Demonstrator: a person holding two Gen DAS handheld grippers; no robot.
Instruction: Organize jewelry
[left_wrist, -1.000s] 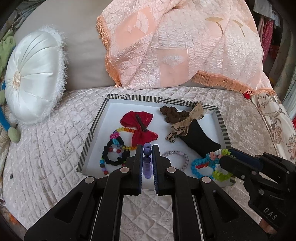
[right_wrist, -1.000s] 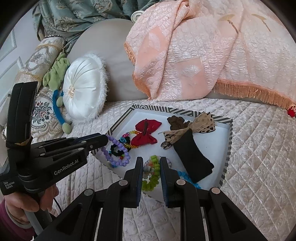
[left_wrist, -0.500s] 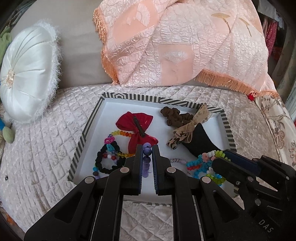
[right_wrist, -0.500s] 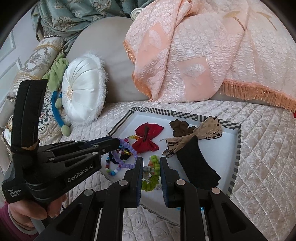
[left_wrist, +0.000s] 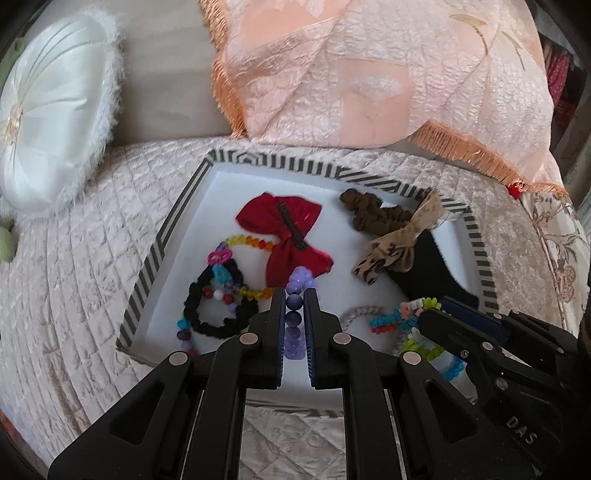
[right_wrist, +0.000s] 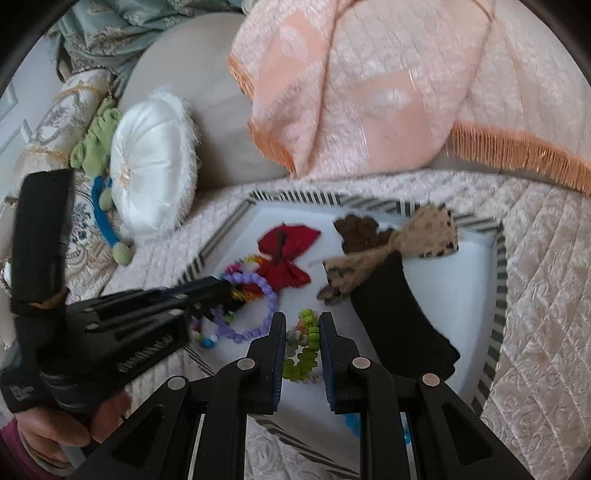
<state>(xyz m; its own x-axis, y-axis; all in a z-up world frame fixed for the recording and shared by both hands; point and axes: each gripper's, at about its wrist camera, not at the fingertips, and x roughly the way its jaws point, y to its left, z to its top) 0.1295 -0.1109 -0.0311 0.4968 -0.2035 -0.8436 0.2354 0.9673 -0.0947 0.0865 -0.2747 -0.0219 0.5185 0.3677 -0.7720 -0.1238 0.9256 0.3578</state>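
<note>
A white tray with a striped rim lies on the quilted bed. My left gripper is shut on a purple bead bracelet that hangs just over the tray's near left part. My right gripper is shut on a green and multicolour bead bracelet above the tray's near edge. In the tray lie a red bow, a brown scrunchie, a leopard-print bow, a black cloth piece and a black bead bracelet.
A round white cushion sits at the left on the bed. A pink fringed blanket is piled behind the tray. A green and blue soft toy lies beside the cushion. A hand holds the left gripper's handle.
Both grippers have come down and closer to the tray, each with its bracelet still in it. The tray looks larger in both views.
</note>
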